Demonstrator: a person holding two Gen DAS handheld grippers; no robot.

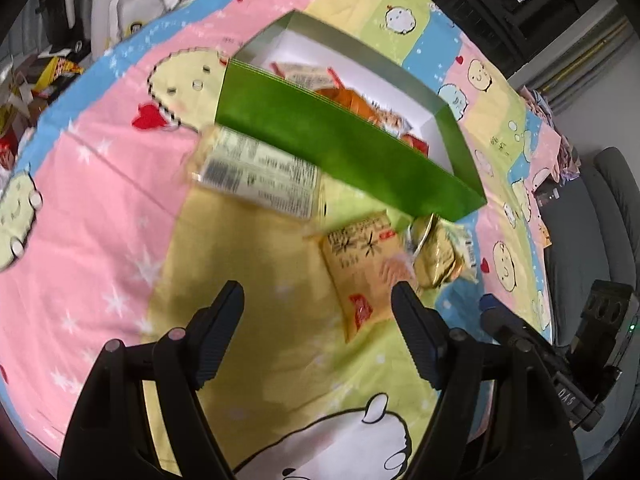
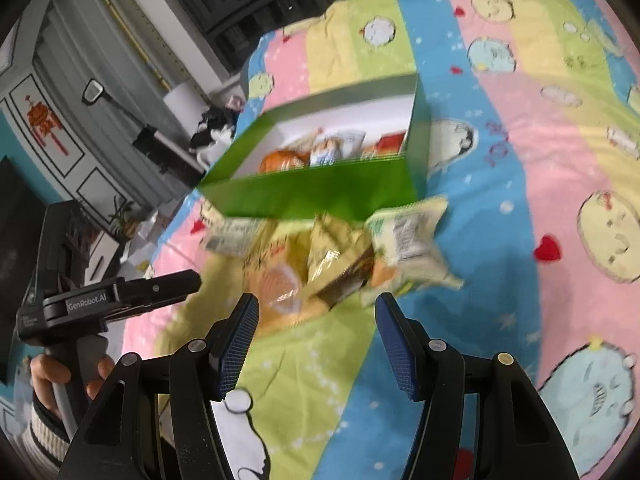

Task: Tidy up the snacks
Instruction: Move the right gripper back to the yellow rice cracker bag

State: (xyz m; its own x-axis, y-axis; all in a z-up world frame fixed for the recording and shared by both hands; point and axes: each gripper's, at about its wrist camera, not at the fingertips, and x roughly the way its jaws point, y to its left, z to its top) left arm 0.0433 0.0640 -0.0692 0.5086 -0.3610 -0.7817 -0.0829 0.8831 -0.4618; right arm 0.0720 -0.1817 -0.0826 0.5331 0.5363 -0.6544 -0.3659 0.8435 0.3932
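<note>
A green box [image 1: 340,152] with a white inside stands on the cartoon bedsheet and holds several snack packets [image 1: 352,100]; it also shows in the right wrist view [image 2: 320,192]. In front of it lie loose snacks: a pale labelled packet [image 1: 256,172], a tan packet [image 1: 360,268] and a gold-wrapped one [image 1: 436,256]. In the right wrist view the loose pile [image 2: 328,264] includes a green-white packet [image 2: 404,236]. My left gripper [image 1: 318,300] is open and empty just short of the tan packet. My right gripper [image 2: 316,312] is open and empty just short of the pile.
The pastel sheet [image 1: 100,240] covers the whole surface. The other gripper [image 2: 120,296], held in a hand, shows at the left of the right wrist view. Clutter [image 1: 48,76] lies beyond the sheet's far left edge. A grey seat [image 1: 600,240] stands at right.
</note>
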